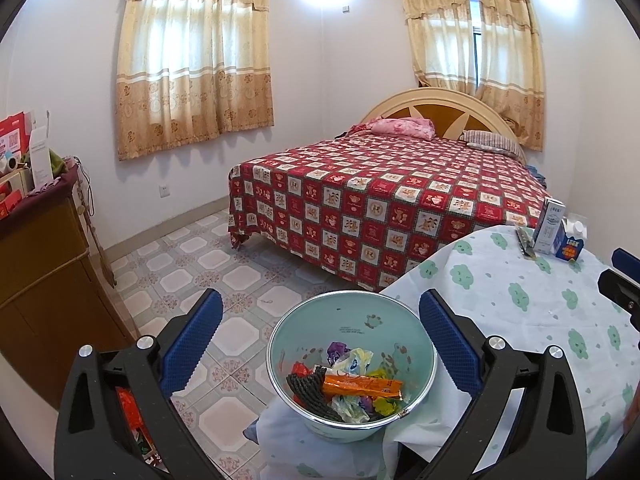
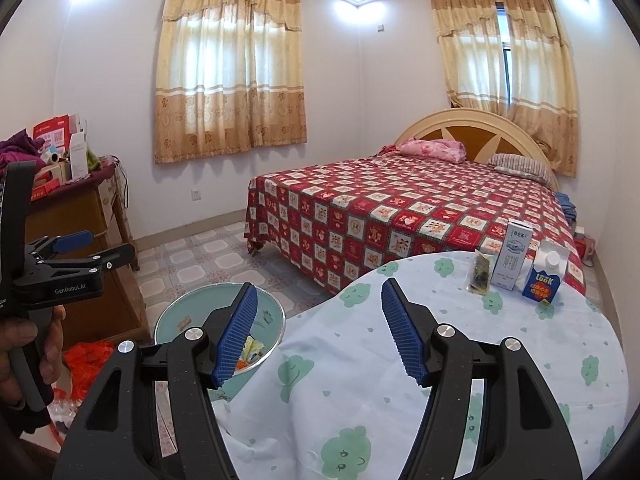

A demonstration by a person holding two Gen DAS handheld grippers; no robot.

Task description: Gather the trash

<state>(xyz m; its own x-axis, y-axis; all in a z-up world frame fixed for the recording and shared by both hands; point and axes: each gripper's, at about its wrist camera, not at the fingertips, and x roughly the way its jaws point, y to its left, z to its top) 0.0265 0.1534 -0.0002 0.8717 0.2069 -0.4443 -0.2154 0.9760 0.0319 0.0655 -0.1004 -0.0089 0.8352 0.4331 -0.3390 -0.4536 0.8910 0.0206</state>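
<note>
Both blue-padded grippers, left (image 1: 320, 344) and right (image 2: 318, 332), gape wide and empty above a pale green enamel basin (image 1: 296, 320) of wrappers beside the cloth-covered table (image 2: 400, 360), where two cartons (image 2: 512, 260) and one small packet (image 2: 479, 276) stand.

White walls (image 2: 352, 80) enclose a bedroom with a patterned tile floor (image 1: 224, 272). Beige curtains (image 1: 192, 60) cover two bright windows. A bed (image 2: 400, 216) with a red checked spread and arched headboard (image 2: 460, 128) stands right; a cluttered wooden cabinet (image 1: 44, 256) stands left.

Wrappers (image 1: 352, 384) lie in the basin (image 1: 288, 320), left of the table (image 1: 520, 300).
</note>
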